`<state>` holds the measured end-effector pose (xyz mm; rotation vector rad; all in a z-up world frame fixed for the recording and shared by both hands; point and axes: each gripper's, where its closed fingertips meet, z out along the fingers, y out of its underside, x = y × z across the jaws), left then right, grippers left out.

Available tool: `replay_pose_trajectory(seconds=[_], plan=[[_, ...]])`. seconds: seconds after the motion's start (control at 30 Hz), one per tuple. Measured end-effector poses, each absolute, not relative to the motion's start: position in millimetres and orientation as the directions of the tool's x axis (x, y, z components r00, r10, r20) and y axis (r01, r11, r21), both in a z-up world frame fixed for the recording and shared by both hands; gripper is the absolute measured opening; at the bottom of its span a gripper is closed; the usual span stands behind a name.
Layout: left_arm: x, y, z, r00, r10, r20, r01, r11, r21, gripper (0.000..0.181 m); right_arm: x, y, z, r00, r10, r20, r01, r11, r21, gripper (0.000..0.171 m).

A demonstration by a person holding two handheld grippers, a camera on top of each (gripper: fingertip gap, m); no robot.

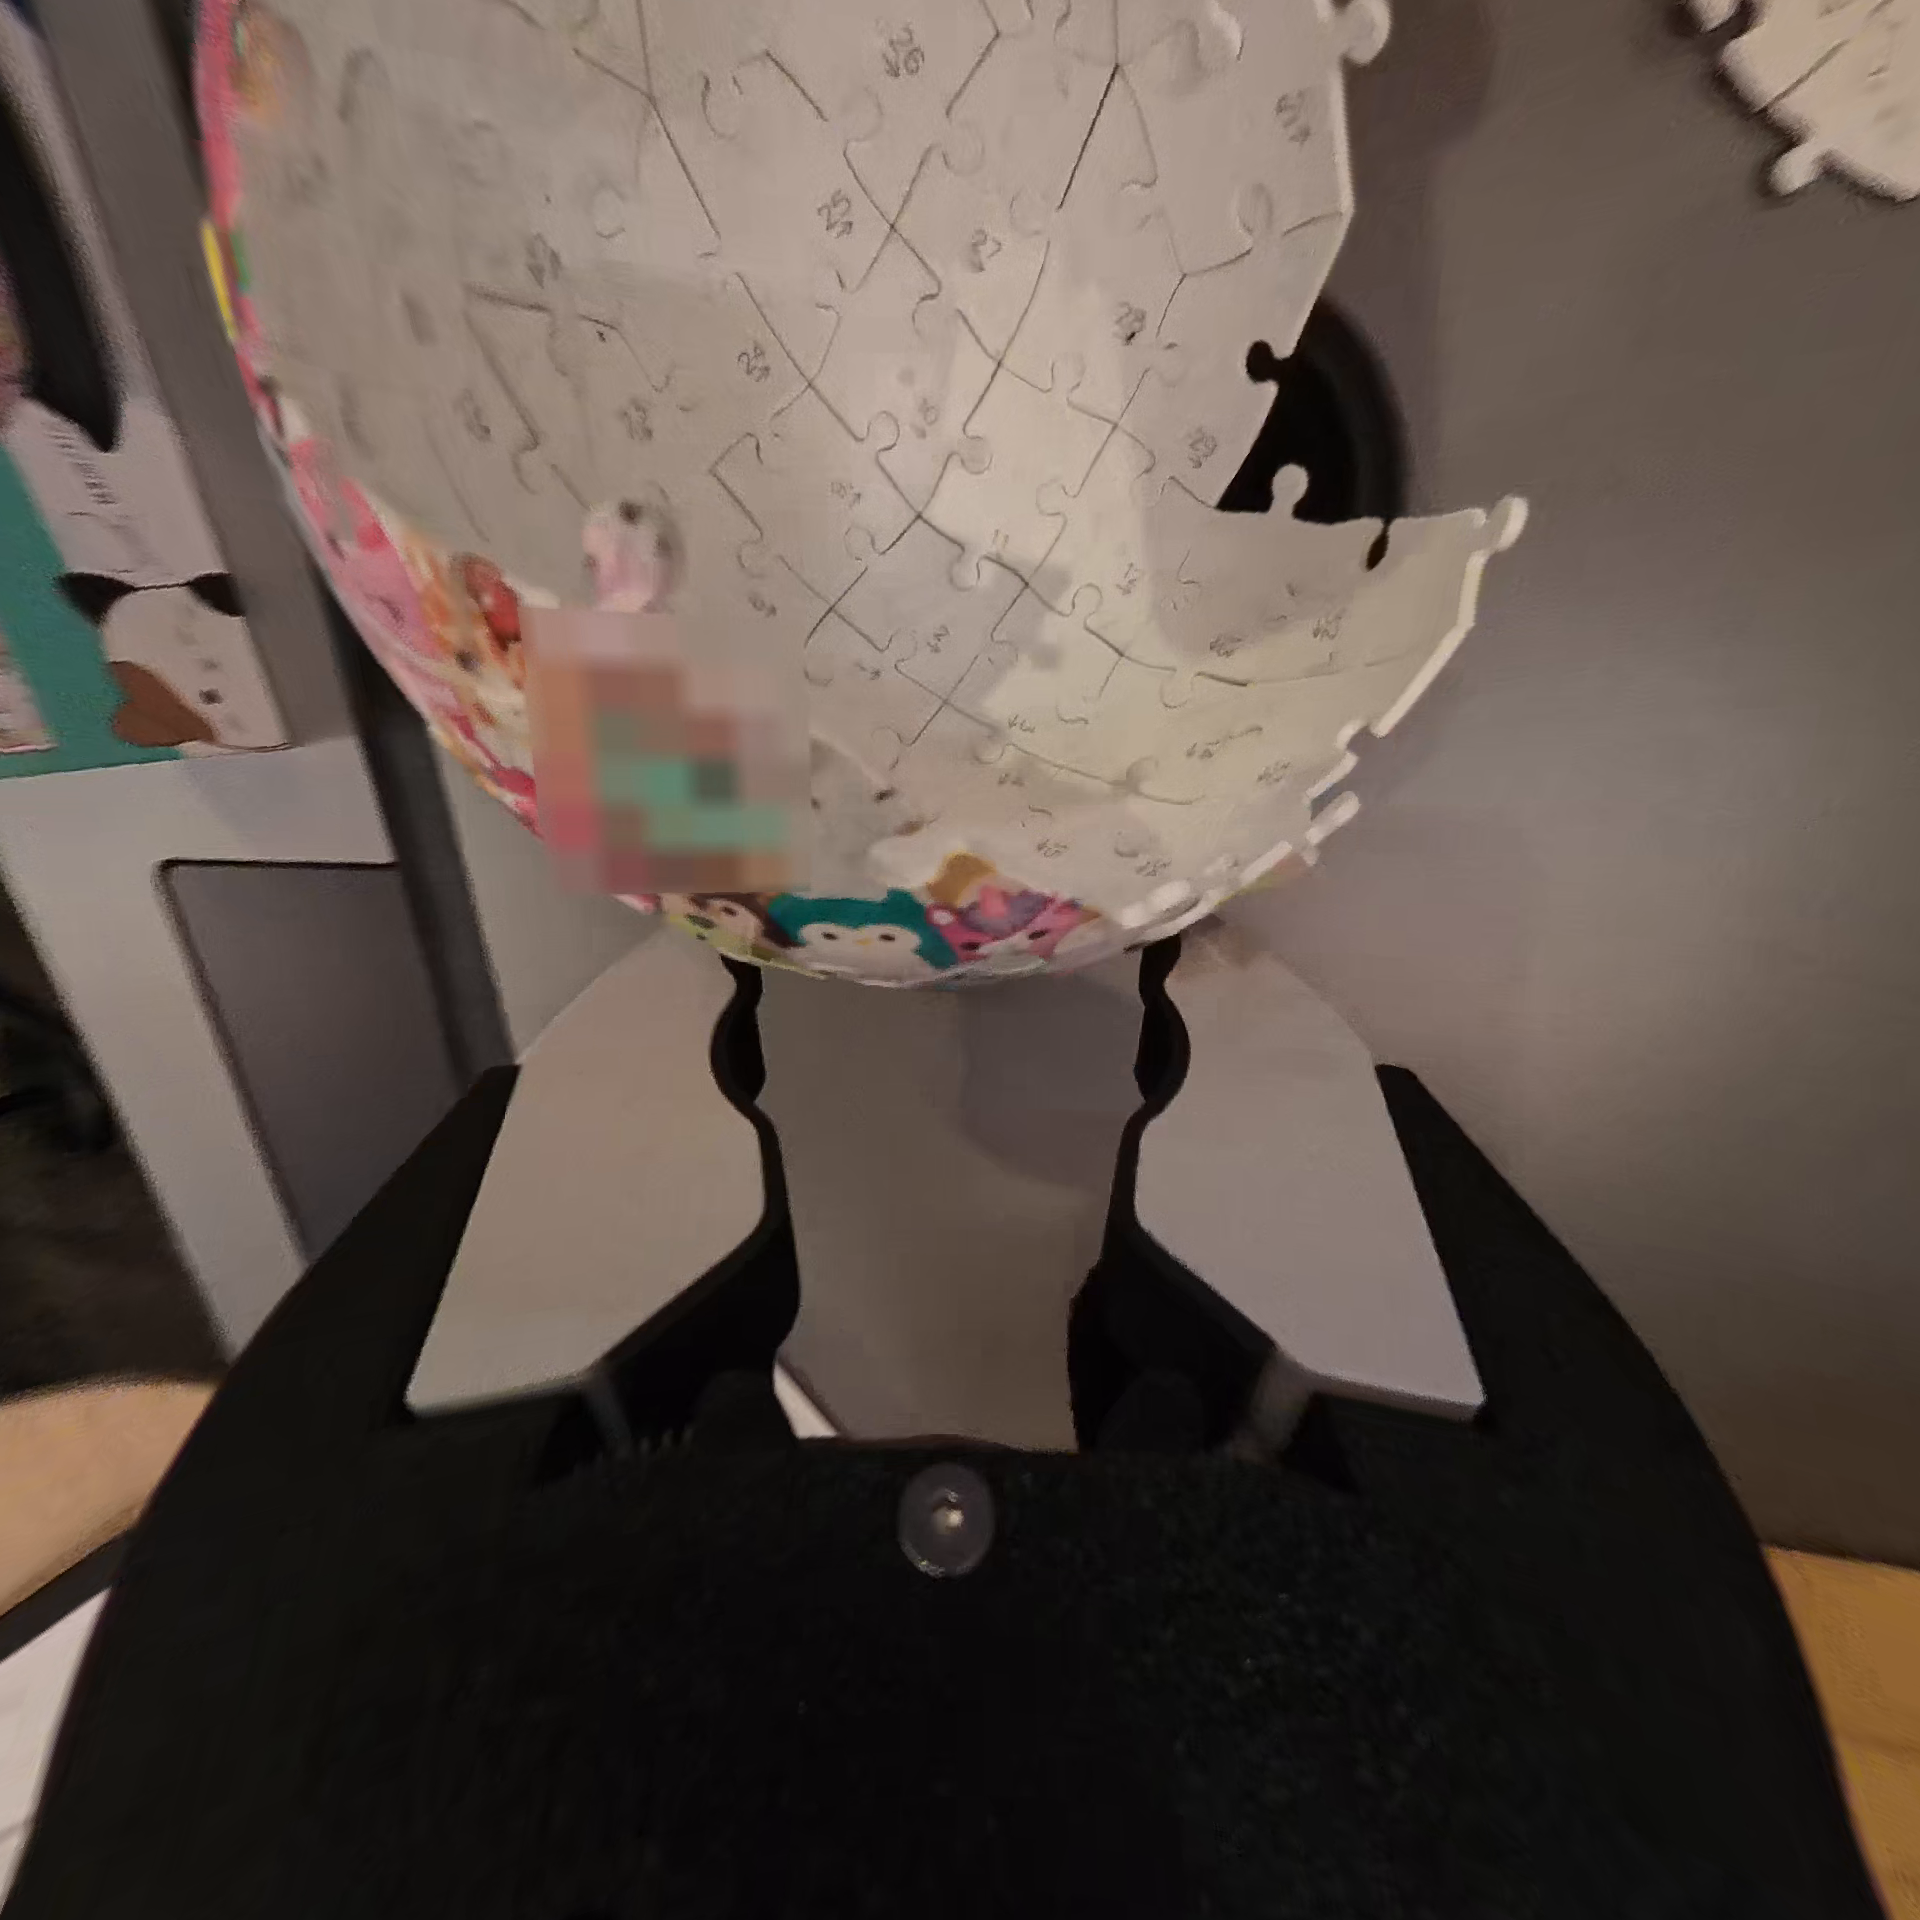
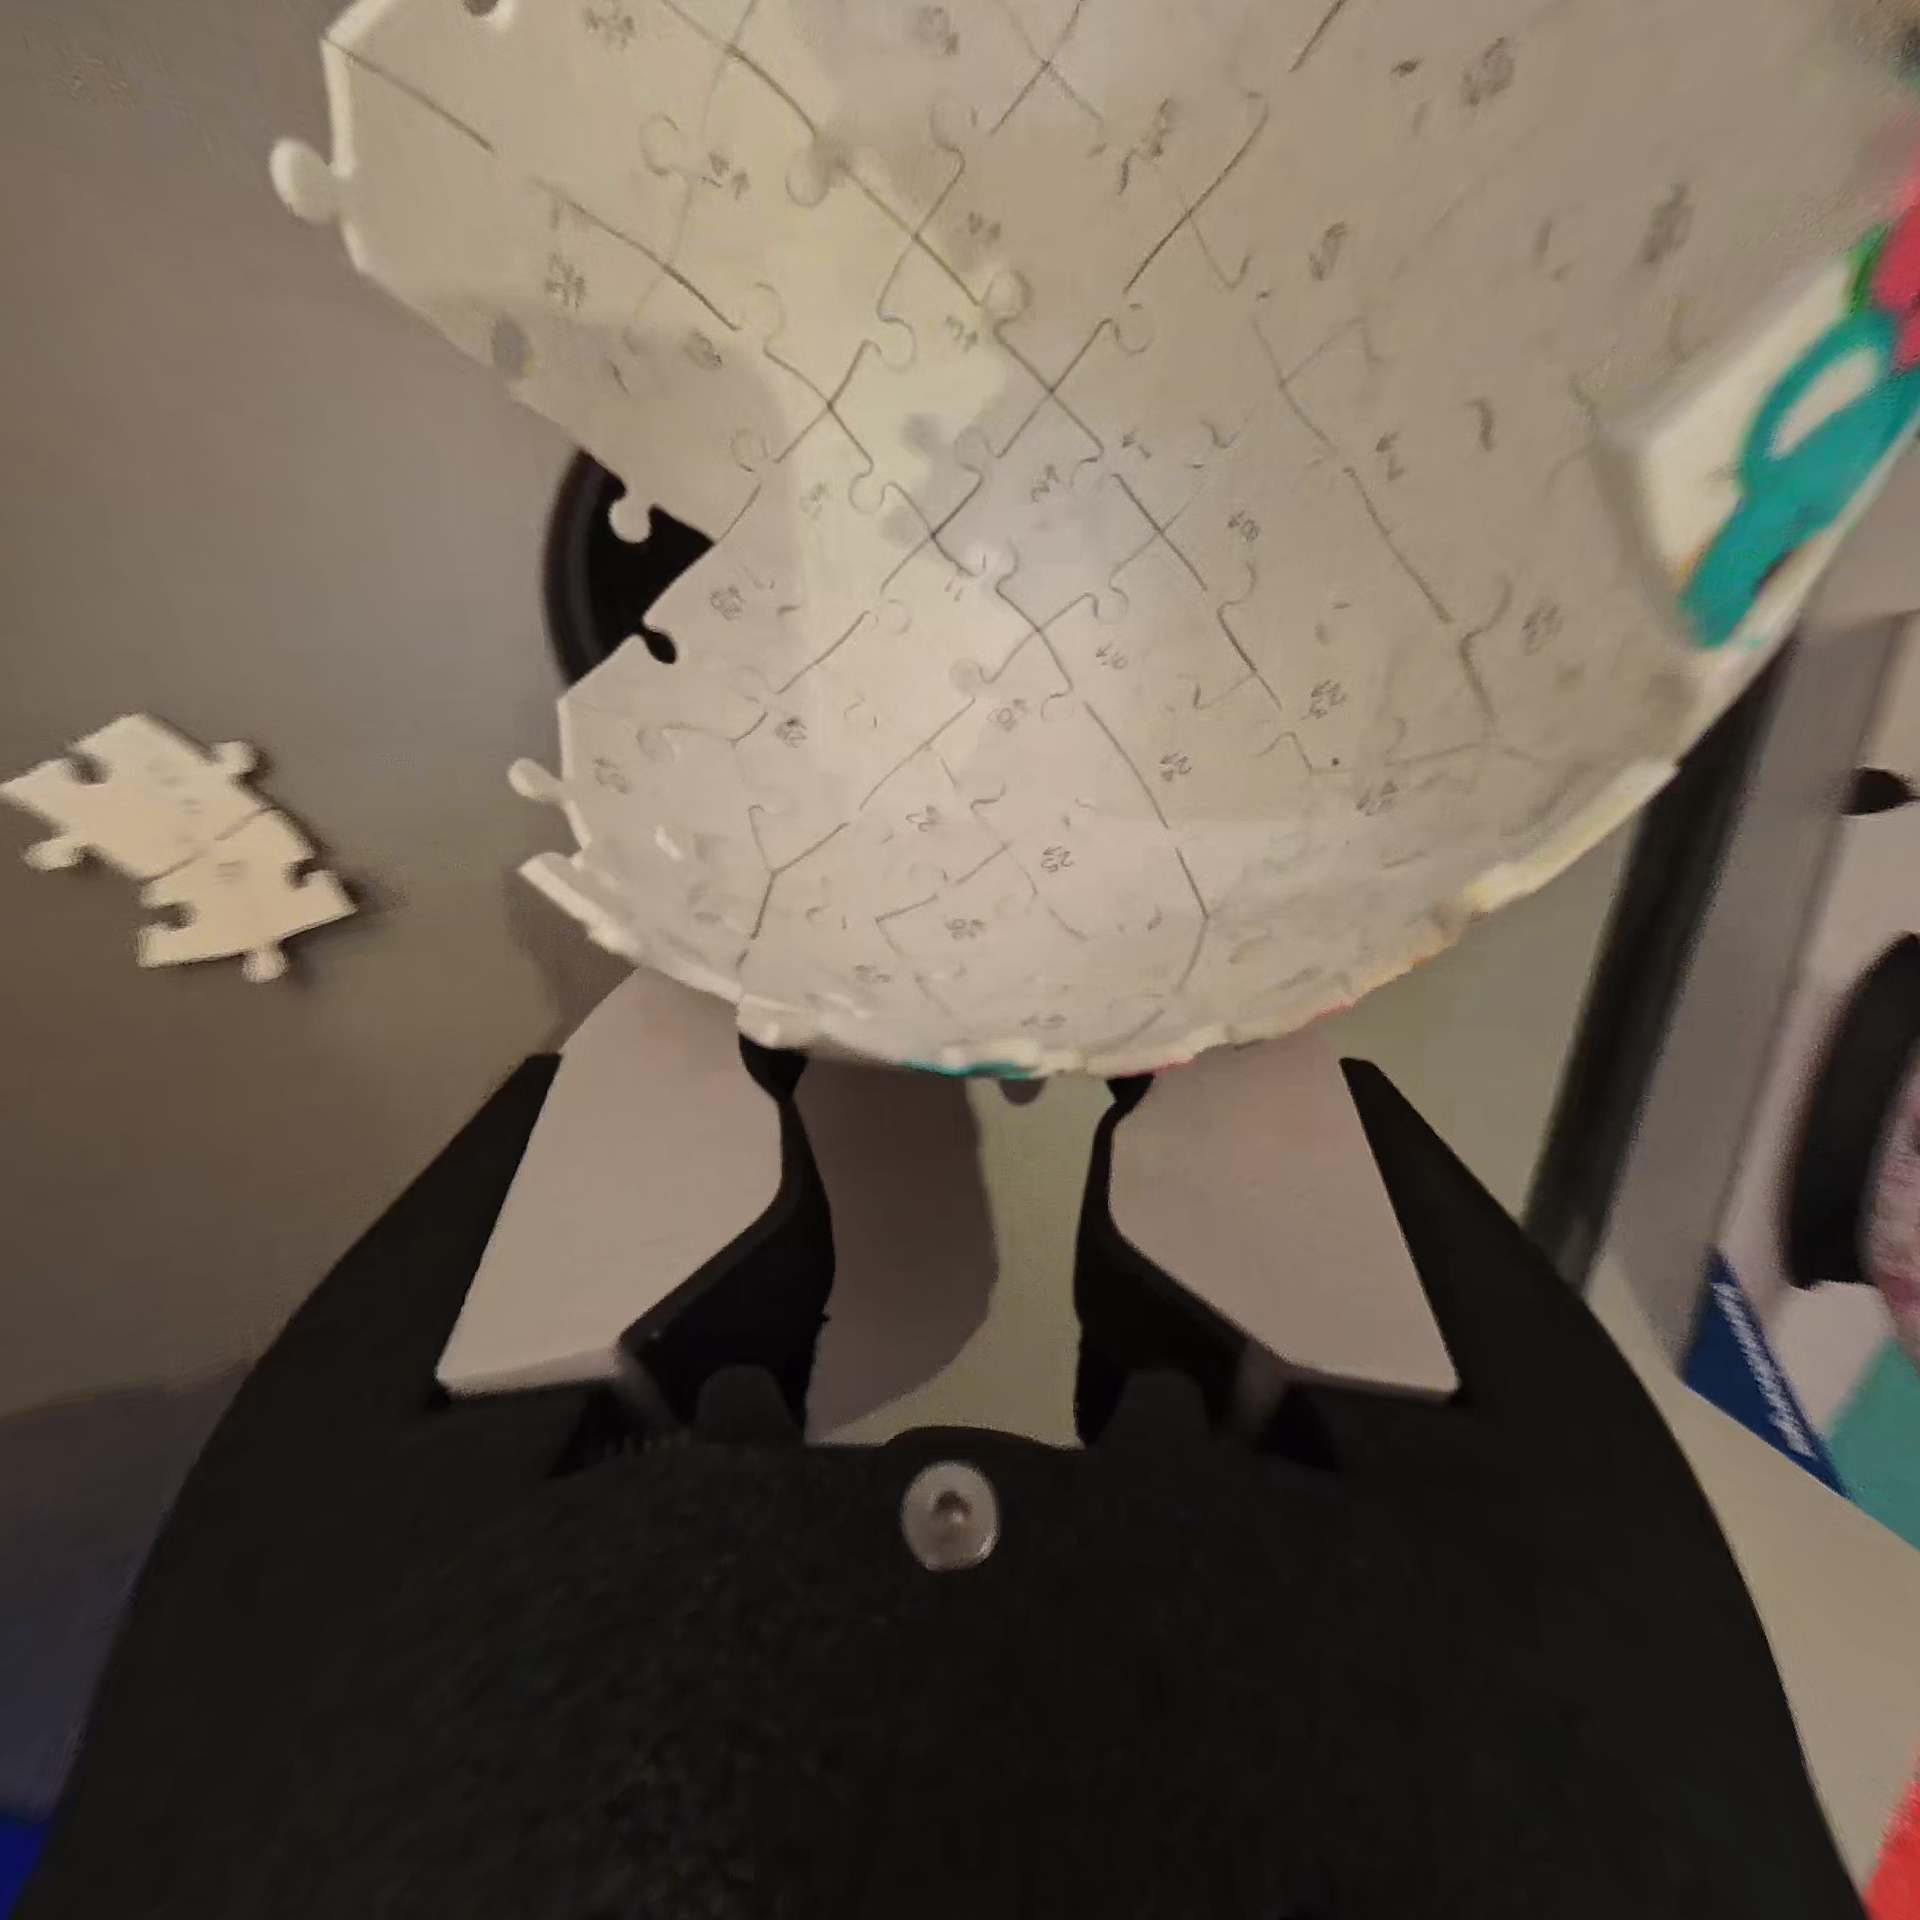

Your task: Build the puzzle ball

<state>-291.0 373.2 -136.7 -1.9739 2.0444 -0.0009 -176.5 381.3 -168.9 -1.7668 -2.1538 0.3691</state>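
The puzzle ball is a partly built shell. I look at its white numbered inner side, and the colourful printed outer side shows along its left and lower rim. It also fills the right wrist view. A jagged notch is open in its rim. My left gripper is open, with the jaws well apart and the tips hidden under the shell's lower rim. My right gripper is open too, with its tips under the rim on the other side of the notch. I cannot tell whether either gripper presses on the ball.
A black round stand shows through the notch, also in the right wrist view. Joined loose white pieces lie on the grey surface, also top right for the left gripper. A printed box and a dark pole stand beside the ball. Spacing between my two grippers at the tips: around 12 cm.
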Motion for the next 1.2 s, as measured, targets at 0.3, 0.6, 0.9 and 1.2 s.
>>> replay_pose_trajectory(seconds=[0.3,0.6,0.9,1.2], plan=[[-301.1,388.9,-128.9,-0.056,-0.837,-0.545,-0.985,0.135,-0.106,0.070,-189.9,407.9,-159.9,-0.091,0.851,0.516,0.873,0.318,-0.369,0.056],[-293.5,387.2,-127.7,-0.134,-0.634,-0.762,-0.982,0.188,0.016,0.071,-179.6,410.5,-163.1,-0.103,0.641,0.761,0.907,0.375,-0.194,0.072],[-289.2,376.1,-129.2,-0.190,-0.536,-0.822,-0.973,0.213,0.086,0.071,-172.8,400.8,-166.1,-0.160,0.585,0.795,0.907,0.404,-0.115,0.067],[-291.2,372.0,-132.5,-0.181,-0.542,-0.821,-0.976,0.203,0.081,0.070,-168.0,397.3,-164.5,-0.189,0.579,0.793,0.907,0.413,-0.085,0.073]])
